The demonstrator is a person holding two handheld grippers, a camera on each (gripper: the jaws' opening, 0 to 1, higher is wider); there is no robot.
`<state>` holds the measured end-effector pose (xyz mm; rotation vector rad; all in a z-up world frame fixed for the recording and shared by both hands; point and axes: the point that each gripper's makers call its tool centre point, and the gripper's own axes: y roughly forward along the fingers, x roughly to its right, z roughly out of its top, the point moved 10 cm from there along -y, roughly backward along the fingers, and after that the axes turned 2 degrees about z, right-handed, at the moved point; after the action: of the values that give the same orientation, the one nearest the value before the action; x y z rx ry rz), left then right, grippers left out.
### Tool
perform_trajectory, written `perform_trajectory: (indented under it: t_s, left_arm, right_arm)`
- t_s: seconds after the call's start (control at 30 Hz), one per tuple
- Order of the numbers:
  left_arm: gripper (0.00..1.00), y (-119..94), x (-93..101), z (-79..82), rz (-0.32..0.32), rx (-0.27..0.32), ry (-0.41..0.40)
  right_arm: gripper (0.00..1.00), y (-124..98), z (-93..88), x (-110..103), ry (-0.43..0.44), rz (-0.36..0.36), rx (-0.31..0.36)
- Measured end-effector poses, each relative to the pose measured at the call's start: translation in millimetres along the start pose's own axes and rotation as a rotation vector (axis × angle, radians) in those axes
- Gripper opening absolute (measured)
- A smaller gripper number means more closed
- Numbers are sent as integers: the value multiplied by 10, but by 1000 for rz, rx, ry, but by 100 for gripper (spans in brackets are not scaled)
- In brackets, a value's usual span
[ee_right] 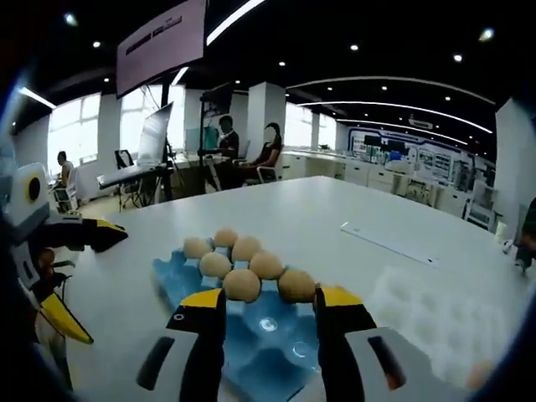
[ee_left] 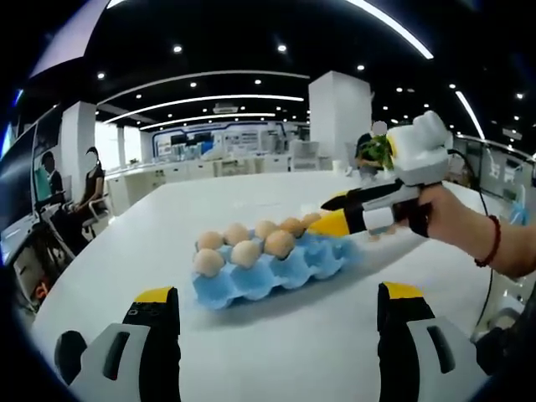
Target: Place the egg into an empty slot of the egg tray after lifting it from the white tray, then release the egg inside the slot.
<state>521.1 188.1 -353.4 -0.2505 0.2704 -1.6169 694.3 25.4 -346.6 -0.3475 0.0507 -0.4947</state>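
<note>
- Both my grippers have their jaws apart and hold nothing: my left gripper (ee_left: 276,322) hangs over the bare white table (ee_left: 276,368), and my right gripper (ee_right: 270,322) sits just above the near end of the blue egg tray (ee_right: 268,352).
- From the left gripper view, my right gripper (ee_left: 335,219) reaches in from the right, at the far corner of the egg tray (ee_left: 268,272).
- Brown eggs (ee_right: 241,285) fill the far part of the tray; empty slots (ee_right: 266,325) lie between my right jaws.
- At the right edge sits the white tray (ee_right: 427,314). A small tan blob near its lower corner may be an egg, but it is too blurry to tell.
- I think an egg is light, smooth and slippery, and it cracks if squeezed hard.
- So I would hold it across its fat middle, one jaw on each side, with a soft pinch.
- I would lower it right into a slot before letting go, because a dropped egg could break.
</note>
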Motion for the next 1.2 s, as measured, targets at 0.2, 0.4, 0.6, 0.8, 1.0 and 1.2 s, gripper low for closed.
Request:
perform_trajectory:
  t_s: [0.2, 0.4, 0.6, 0.8, 1.0, 1.2]
  left_arm:
    - [100, -7, 0, -9, 0, 3, -8]
    - [100, 11, 27, -8, -9, 0, -5]
    - [100, 12, 35, 6, -10, 4, -6]
    - [100, 15, 29, -6, -6, -2, -10]
    - [100, 41, 46, -12, -9, -7, -5]
    - [100, 62, 83, -5, -22, -7, 6]
  right_arm:
    - [45, -121, -96, 152, 31, -41, -5]
    - [45, -272, -164, 230, 57, -76, -1]
    - [45, -336, -159, 294, 76, -94, 11]
    - [45, -476, -147, 328, 75, -102, 18]
    - [45, -619, -167, 445, 81, -163, 36]
    - [45, -680, -212, 535, 78, -191, 26]
